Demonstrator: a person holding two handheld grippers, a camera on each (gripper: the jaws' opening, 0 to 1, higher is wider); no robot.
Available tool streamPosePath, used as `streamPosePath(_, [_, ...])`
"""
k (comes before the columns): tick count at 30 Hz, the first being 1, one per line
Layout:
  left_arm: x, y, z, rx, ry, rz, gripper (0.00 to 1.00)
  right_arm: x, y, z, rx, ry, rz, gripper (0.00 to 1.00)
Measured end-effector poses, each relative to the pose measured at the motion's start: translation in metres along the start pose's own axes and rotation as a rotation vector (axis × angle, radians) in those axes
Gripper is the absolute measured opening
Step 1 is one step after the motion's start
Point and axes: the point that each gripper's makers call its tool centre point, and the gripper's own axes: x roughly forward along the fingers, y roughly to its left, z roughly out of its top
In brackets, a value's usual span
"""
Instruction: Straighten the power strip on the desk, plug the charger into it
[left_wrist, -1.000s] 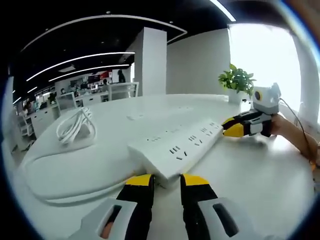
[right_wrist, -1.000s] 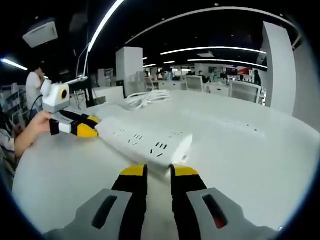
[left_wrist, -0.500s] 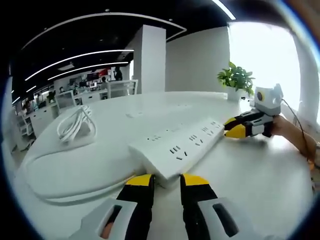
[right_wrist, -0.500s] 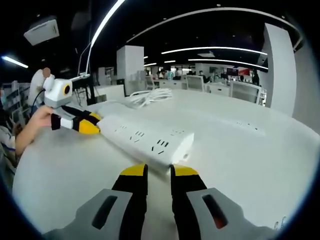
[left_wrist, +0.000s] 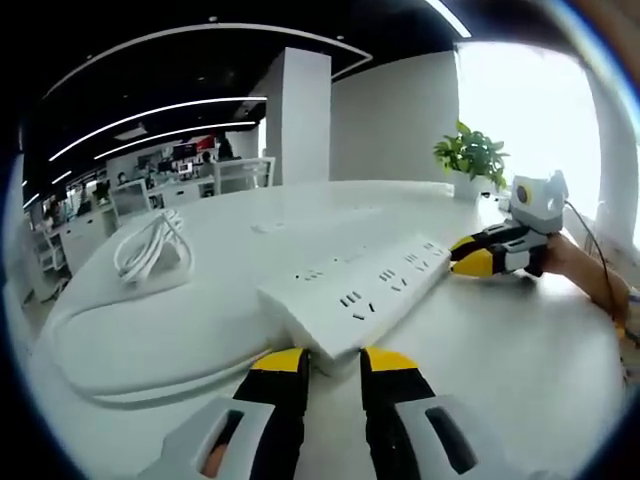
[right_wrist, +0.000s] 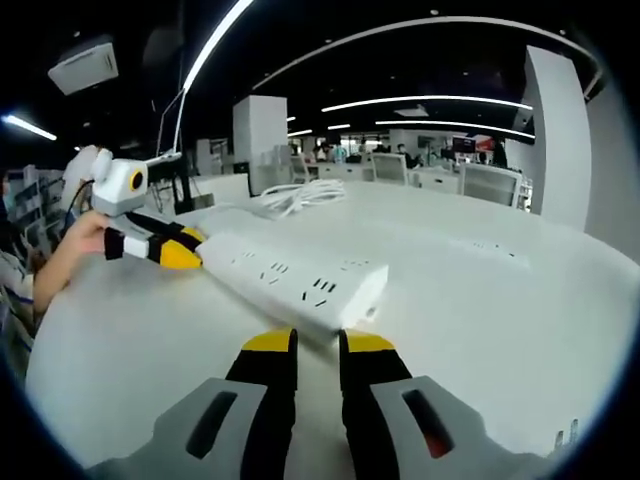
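Observation:
A long white power strip (left_wrist: 360, 288) lies flat on the white desk (left_wrist: 500, 360), angled from near left to far right. My left gripper (left_wrist: 335, 362) sits at its near end, jaws almost together, nothing between them. My right gripper (left_wrist: 472, 260) touches the strip's far end. In the right gripper view the strip (right_wrist: 290, 280) runs away to the left. My right gripper (right_wrist: 318, 345) is narrow at its near end, and the left gripper (right_wrist: 172, 250) is at the far end. The white charger with its coiled cable (left_wrist: 150, 250) lies apart to the left and shows again as a white cable bundle (right_wrist: 300, 195).
The strip's white cord (left_wrist: 130, 385) loops round the desk's near left. A potted plant (left_wrist: 472, 158) stands at the far right edge. A person's hand (left_wrist: 580, 265) holds the right gripper, another hand (right_wrist: 65, 255) the left. Office desks and chairs (right_wrist: 480, 180) stand behind.
The strip's far end and the gripper at it have shifted very slightly in both views. Both pairs of jaws have kept the same narrow gap.

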Motion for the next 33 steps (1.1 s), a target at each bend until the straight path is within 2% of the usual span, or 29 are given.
streamPosePath(22, [-0.002,-0.002,-0.002,0.012,0.018,-0.019,0.21,-0.01,0.008,-0.005,0.042,0.004,0.064,0.13])
streamPosePath(33, [-0.002,-0.004,-0.003,-0.01,0.021,-0.027,0.21,-0.011,0.008,-0.006,0.051,0.019,0.066,0.13])
